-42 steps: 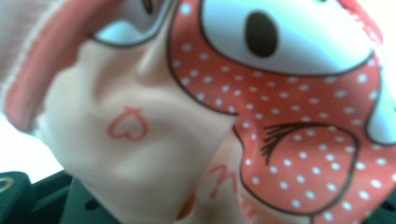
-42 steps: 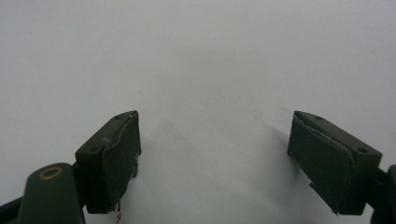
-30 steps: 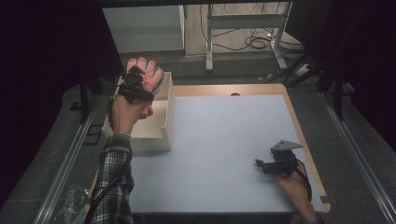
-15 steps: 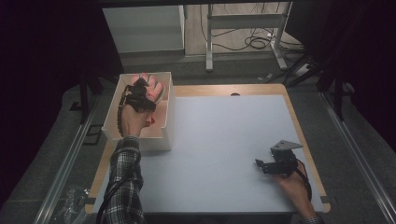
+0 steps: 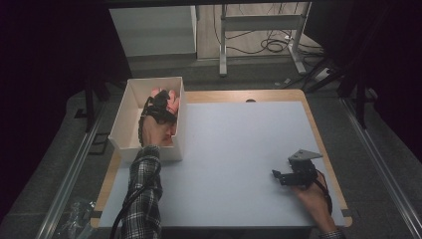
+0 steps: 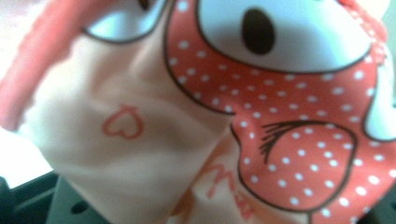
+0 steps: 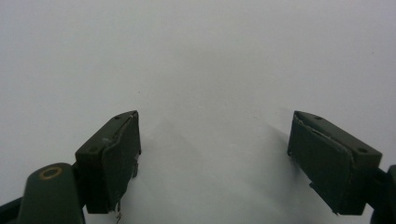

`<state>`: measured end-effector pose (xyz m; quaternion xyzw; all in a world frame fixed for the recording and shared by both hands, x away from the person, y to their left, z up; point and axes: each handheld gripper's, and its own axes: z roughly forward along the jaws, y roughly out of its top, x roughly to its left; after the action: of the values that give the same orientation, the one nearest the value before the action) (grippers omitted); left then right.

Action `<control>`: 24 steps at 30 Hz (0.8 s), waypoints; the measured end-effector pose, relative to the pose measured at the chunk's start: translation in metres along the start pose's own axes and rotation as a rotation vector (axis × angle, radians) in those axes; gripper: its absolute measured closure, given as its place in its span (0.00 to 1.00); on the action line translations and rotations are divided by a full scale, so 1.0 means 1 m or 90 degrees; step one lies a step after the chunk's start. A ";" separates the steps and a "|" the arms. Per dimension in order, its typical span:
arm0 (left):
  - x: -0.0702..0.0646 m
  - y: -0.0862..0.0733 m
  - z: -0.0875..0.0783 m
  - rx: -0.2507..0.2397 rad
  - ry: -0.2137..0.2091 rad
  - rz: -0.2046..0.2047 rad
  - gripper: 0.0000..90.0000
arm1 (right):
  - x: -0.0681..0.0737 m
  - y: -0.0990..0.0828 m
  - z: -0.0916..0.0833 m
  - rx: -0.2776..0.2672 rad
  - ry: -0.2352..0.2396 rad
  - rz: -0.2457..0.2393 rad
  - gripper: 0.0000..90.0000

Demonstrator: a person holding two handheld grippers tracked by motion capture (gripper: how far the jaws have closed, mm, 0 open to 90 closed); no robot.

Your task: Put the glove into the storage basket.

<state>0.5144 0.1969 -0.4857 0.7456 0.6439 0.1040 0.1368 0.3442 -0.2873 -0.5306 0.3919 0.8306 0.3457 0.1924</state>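
A pink cloth [image 5: 172, 101] printed with red polka dots, hearts and a cartoon figure lies low inside the white box [image 5: 121, 123] at the table's left. My left gripper [image 5: 160, 106] is down in the box with it. In the left gripper view the cloth [image 6: 196, 116] presses right up to the camera and hides the jaws. My right gripper [image 5: 276, 175] rests on the white table sheet [image 5: 239, 144] near the right front. It is open, with nothing between its jaws [image 7: 215, 154].
The box stands on the table's left edge, its right wall beside the sheet. A wooden table border [image 5: 326, 149] runs along the right. Beyond the far edge are a desk frame and cables on the floor [image 5: 268, 45].
My left gripper has carried the pink cloth from above the box's far rim down into the box. The right gripper has stayed where it was.
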 end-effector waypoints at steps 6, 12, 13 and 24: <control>0.002 -0.001 0.016 0.017 -0.030 -0.008 0.23 | 0.000 0.000 0.000 0.000 0.000 0.000 0.19; 0.008 -0.002 0.014 0.036 -0.058 -0.018 0.13 | 0.000 0.000 0.000 0.000 0.000 0.000 0.19; 0.009 -0.003 0.013 0.035 -0.065 -0.013 0.11 | 0.000 0.000 0.000 0.000 0.000 0.000 0.19; 0.013 -0.008 -0.011 -0.031 -0.094 0.000 0.04 | 0.000 0.000 0.000 0.000 0.000 0.000 0.19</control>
<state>0.5057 0.2116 -0.4783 0.7478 0.6292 0.0645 0.2017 0.3442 -0.2873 -0.5306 0.3920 0.8305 0.3457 0.1925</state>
